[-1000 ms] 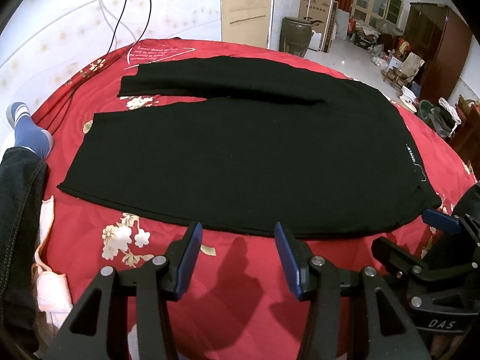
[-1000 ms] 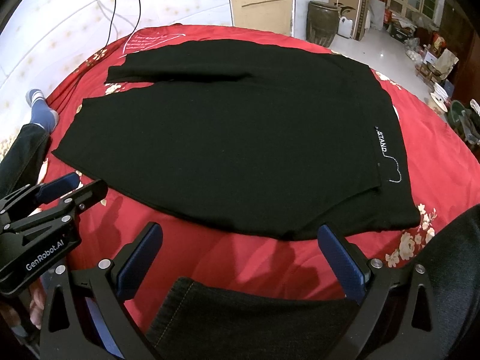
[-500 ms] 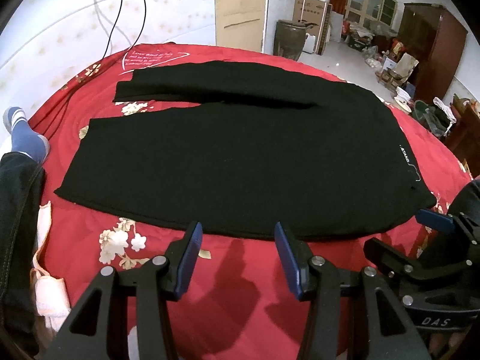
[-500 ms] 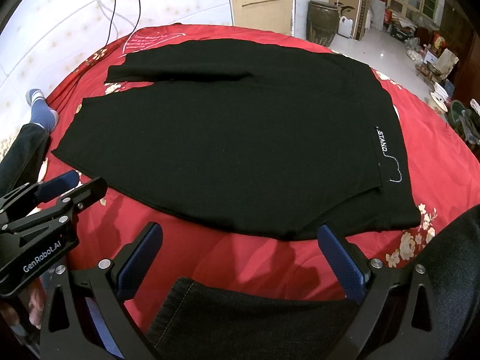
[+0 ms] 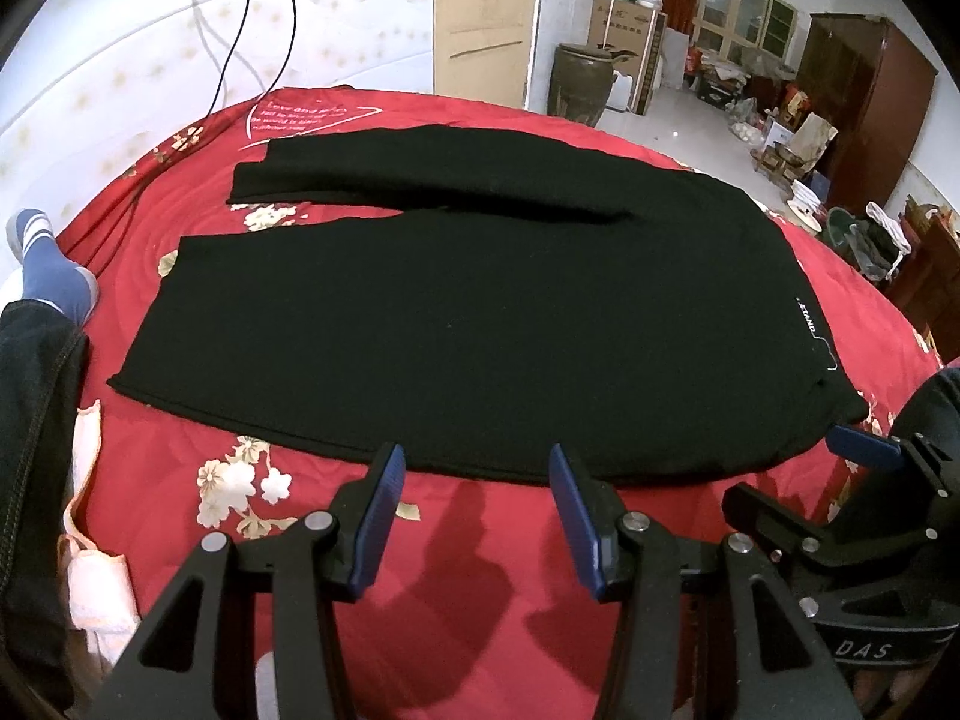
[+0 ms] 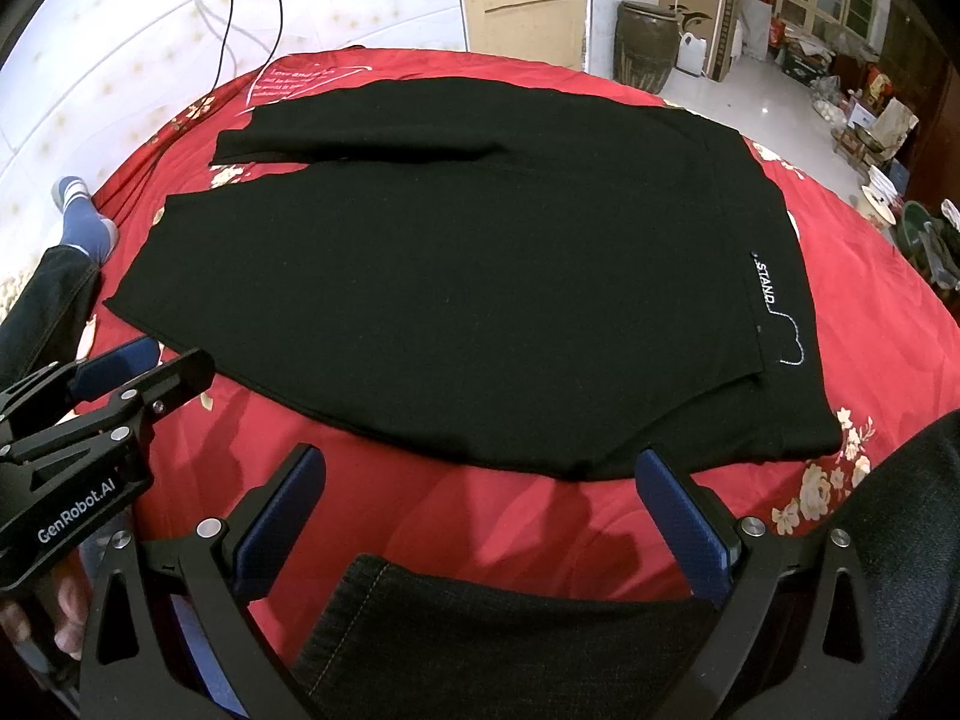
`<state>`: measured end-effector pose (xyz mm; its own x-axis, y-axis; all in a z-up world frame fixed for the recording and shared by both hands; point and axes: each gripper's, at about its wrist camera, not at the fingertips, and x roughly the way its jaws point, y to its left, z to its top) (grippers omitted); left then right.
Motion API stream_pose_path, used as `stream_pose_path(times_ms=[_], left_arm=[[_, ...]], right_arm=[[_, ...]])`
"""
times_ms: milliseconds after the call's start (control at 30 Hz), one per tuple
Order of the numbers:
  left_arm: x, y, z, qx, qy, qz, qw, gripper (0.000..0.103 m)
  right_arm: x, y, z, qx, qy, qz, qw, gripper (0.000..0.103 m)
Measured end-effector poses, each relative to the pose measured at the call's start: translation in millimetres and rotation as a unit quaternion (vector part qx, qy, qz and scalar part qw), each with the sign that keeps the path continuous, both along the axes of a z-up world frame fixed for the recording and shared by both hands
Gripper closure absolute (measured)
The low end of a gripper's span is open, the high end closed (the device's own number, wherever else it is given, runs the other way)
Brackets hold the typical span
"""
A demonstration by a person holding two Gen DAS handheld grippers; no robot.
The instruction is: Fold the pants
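Note:
Black pants [image 5: 480, 312] lie spread flat on a red floral bedspread [image 5: 480, 570], legs pointing left, waistband with a white "STAND" label at the right; they also show in the right wrist view [image 6: 456, 276]. My left gripper [image 5: 474, 468] is open and empty, its blue fingertips just at the pants' near edge. My right gripper [image 6: 480, 474] is open wide and empty, at the near edge close to the waist end. Each gripper shows in the other's view, the right one [image 5: 864, 450] and the left one [image 6: 144, 360].
The person's dark-jeaned leg [image 6: 480, 630] lies under the right gripper, another leg with a blue sock [image 5: 48, 276] at the left. Black cables [image 5: 264, 30] hang down the white wall. A doorway, a dark jar [image 5: 579, 81] and cluttered furniture lie beyond the bed.
The left gripper has drawn back and tilted slightly, so the pants sit a little farther and higher in its view. The right gripper has hardly moved. Both stay open.

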<state>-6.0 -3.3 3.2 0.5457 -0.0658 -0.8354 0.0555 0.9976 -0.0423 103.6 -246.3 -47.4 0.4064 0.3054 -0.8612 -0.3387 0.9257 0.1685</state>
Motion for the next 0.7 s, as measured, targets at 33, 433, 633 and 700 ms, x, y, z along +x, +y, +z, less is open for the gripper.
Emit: stream_pose_path(times_ms=[33, 433, 633, 700], left_arm=[[0.0, -0.2, 0.0, 0.001, 0.0, 0.001, 1.0, 0.05], [-1.2, -0.3, 0.0, 0.002, -0.003, 0.002, 1.0, 0.05], [-0.2, -0.2, -0.7, -0.001, 0.001, -0.001, 1.0, 0.05], [-0.2, -0.5, -1.5, -0.002, 0.003, -0.002, 1.0, 0.05]], right_arm=[[0.2, 0.3, -0.3, 0.0, 0.0, 0.001, 1.0, 0.0], [0.5, -0.1, 0.9, 0.0, 0.002, -0.002, 1.0, 0.0], [0.6, -1.9, 0.7, 0.003, 0.001, -0.001, 1.0, 0.0], [0.9, -2.8, 0.7, 0.005, 0.001, -0.003, 1.0, 0.0]])
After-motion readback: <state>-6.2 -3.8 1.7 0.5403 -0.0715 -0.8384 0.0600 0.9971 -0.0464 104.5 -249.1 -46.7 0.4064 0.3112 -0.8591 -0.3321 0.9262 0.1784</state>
